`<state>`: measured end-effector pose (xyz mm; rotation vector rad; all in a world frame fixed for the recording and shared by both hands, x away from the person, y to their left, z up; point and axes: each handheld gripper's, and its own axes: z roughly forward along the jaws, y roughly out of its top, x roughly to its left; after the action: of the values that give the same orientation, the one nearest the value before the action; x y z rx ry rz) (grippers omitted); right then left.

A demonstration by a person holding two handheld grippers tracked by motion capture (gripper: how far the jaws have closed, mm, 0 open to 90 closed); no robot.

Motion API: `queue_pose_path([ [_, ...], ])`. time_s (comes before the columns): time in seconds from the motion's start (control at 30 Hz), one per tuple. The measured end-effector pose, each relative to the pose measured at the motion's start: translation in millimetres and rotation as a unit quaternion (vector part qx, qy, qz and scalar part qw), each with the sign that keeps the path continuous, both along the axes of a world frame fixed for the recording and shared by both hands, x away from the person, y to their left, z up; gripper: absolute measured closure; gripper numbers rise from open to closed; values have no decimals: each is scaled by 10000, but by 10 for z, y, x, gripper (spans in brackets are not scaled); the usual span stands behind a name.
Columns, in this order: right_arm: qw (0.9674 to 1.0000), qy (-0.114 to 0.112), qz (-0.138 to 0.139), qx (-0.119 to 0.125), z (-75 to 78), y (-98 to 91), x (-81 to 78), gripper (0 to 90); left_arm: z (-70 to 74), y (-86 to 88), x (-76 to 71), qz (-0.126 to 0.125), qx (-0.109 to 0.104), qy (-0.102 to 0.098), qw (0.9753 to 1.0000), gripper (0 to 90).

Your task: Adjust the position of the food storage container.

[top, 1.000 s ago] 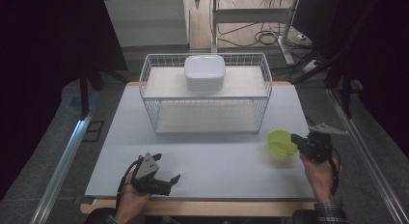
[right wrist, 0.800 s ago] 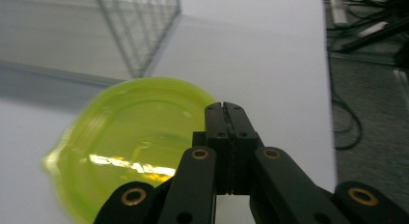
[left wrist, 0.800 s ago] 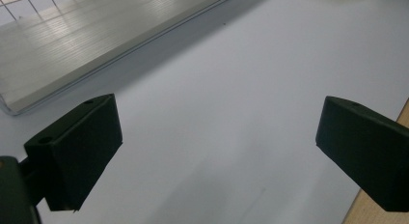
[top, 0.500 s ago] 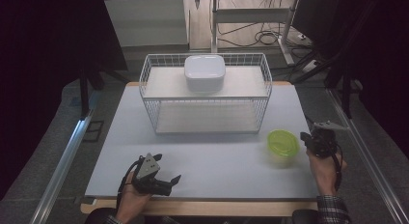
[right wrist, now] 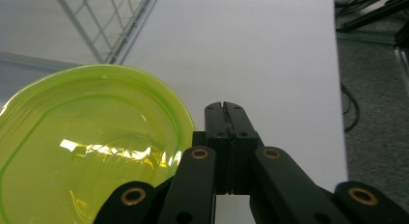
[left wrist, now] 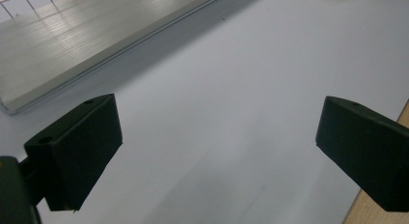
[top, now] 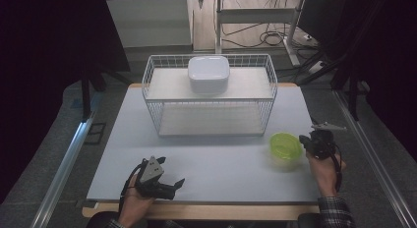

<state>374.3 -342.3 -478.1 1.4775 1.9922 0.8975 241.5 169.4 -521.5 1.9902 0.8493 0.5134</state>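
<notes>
A translucent yellow-green container [top: 286, 146] sits on the white table [top: 221, 159] at the right. In the right gripper view the container [right wrist: 91, 151] lies just left of my right gripper [right wrist: 225, 107], whose jaws are pressed together with nothing between them. From above, the right gripper [top: 306, 140] rests just right of the container's rim. My left gripper [top: 174, 185] lies near the table's front edge, its jaws spread wide. In the left gripper view, bare table shows between the jaws of the left gripper [left wrist: 217, 151].
A white wire rack [top: 209, 98] with two shelves stands at the back middle, and a white lidded box [top: 208, 73] sits on its top shelf. The rack's lower shelf [left wrist: 72, 45] lies ahead of the left gripper. A wooden table edge [left wrist: 386, 219] runs along the front.
My right gripper has drawn back to the right, from over the container's rim to beside it. The container and the left gripper have stayed put.
</notes>
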Motion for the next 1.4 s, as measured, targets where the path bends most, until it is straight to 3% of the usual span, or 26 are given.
queue_pose_path([
  [0.13,9997,94,115,199,-11,81,-24,899,-3,-6,-2,-6,20,2,10000,20],
  [0.5,9961,297,777,306,-46,547,-120,899,-9,-27,-5,-55,68,9,10000,20],
  [0.77,9929,353,1043,442,-67,746,-137,899,-9,-33,-7,-64,74,6,10000,20],
  [0.87,9933,309,1035,402,-52,777,-166,899,-7,-33,-10,-63,83,-1,9999,19],
  [1.0,9946,253,922,398,-16,675,-233,899,-7,-28,-10,-64,78,4,9999,20],
  [1.07,9947,350,912,327,-37,628,-296,900,-8,-27,-9,-63,84,7,9999,20],
  [1.17,9918,627,1068,305,-116,610,-386,900,-8,-33,-12,-67,88,3,9999,20],
  [1.4,9856,957,1357,321,-230,737,-365,900,-17,-51,-9,-103,138,20,9998,20],
])
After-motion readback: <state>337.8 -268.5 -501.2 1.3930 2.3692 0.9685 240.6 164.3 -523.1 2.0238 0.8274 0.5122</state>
